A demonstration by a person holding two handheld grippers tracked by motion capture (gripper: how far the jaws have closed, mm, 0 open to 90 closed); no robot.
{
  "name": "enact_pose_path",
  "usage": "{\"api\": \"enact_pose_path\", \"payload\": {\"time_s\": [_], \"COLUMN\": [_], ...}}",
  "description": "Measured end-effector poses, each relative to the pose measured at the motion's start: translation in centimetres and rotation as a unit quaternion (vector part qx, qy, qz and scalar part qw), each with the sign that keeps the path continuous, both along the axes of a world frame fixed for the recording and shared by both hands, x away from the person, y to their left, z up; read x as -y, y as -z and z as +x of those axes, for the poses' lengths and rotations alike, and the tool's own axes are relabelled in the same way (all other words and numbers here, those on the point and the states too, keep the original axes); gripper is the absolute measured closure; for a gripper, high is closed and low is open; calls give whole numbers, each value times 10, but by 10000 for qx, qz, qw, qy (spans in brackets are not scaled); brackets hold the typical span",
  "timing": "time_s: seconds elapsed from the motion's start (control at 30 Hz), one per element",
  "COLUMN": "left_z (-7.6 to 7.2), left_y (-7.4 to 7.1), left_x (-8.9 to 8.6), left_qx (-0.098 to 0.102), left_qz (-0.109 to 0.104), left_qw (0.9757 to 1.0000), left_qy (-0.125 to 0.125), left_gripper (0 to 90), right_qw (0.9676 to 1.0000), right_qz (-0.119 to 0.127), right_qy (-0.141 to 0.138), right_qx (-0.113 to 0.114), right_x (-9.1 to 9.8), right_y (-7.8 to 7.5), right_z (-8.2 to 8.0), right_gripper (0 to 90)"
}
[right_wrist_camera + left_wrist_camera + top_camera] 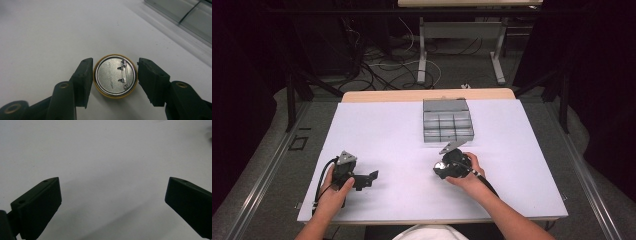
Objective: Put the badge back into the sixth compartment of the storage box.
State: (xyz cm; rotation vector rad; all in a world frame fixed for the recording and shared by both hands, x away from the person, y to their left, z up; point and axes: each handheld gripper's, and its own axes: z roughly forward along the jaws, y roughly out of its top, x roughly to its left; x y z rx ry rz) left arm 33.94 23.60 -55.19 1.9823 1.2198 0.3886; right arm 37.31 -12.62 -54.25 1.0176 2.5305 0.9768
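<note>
A round pin badge (110, 80) with a gold rim shows its silver back and safety pin. It sits between the black pads of my right gripper (115, 71), which is shut on it just above the white table. From above, that gripper (446, 168) is in front of the grey box, with the badge (440, 165) at its tip. My left gripper (368, 180) rests low over the table at the front left. Its jaws (112, 195) stand wide apart with nothing between them.
A grey compartment box (447, 120) with several cells stands at the middle back of the white table (382, 130); its edge (185, 15) lies just beyond the badge. Past the table are a wooden strip, floor cables and desk legs.
</note>
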Motion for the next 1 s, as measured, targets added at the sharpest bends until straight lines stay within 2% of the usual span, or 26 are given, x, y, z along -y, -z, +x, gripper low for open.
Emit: {"api": "enact_pose_path", "payload": {"time_s": [0.03, 0.07, 0.1, 0.17, 0.2, 0.37, 0.43, 0.5, 0.6, 0.63, 0.67, 0.7, 0.73, 0.77, 0.8, 0.87, 1.0], "left_z": [0, 0, 0, 0, 0, 0, 0, 0, 0, 0, 0, 0, 0, 0, 0, 0, 1], "left_y": [0, 0, 0, 0, 0, 0, 0, 0, 1, 1, 1, 1, 1, 1, 1, 1, 1], "left_x": [0, 0, 0, 0, 0, 0, 0, 0, 0, 0, 1, 1, 1, 1, 1, 1, 0], "left_qx": [-2, -2, -1, -2, 3, -21, -24, -28, -23, -26, -40, -37, -18, -41, -36, -41, -17], "left_qz": [-2, 1, 0, 1, 1, 16, 17, 25, 22, 24, 21, 27, 13, 20, 22, 18, 43], "left_qw": [10000, 10000, 10000, 10000, 10000, 10000, 10000, 10000, 10000, 10000, 10000, 10000, 10000, 10000, 10000, 10000, 10000], "left_qy": [0, 2, 0, 0, 4, 6, 3, 10, 13, 15, 10, 16, 8, 14, 14, 10, 27], "left_gripper": [11, 12, 12, 11, 12, 11, 11, 11, 12, 12, 13, 14, 14, 14, 14, 14, 14], "right_qw": [10000, 10000, 10000, 9999, 9999, 9997, 9995, 9995, 9991, 9991, 9988, 9989, 9987, 9982, 9984, 9982, 9981], "right_qz": [-27, 22, -29, -26, 43, 5, 49, -20, 19, -68, 32, -34, 10, 150, 12, 8, -17], "right_qy": [-49, 91, -11, 126, 133, 245, 320, 300, 406, 395, 472, 439, 489, 505, 528, 581, 561], "right_qx": [-10, -2, 17, -11, 89, 18, 64, 68, 153, 98, 144, 137, 156, 278, 181, 125, 256], "right_x": [2, 2, 4, 6, 7, 15, 19, 23, 28, 31, 32, 35, 36, 37, 39, 42, 46], "right_y": [-1, -1, -2, -3, -2, -8, -10, -13, -16, -18, -18, -21, -21, -21, -24, -28, -33], "right_z": [2, 2, 4, 4, 6, 10, 11, 13, 14, 15, 16, 17, 18, 19, 20, 21, 25], "right_gripper": [465, 465, 465, 465, 465, 465, 465, 465, 465, 465, 465, 466, 465, 465, 465, 465, 465]}}
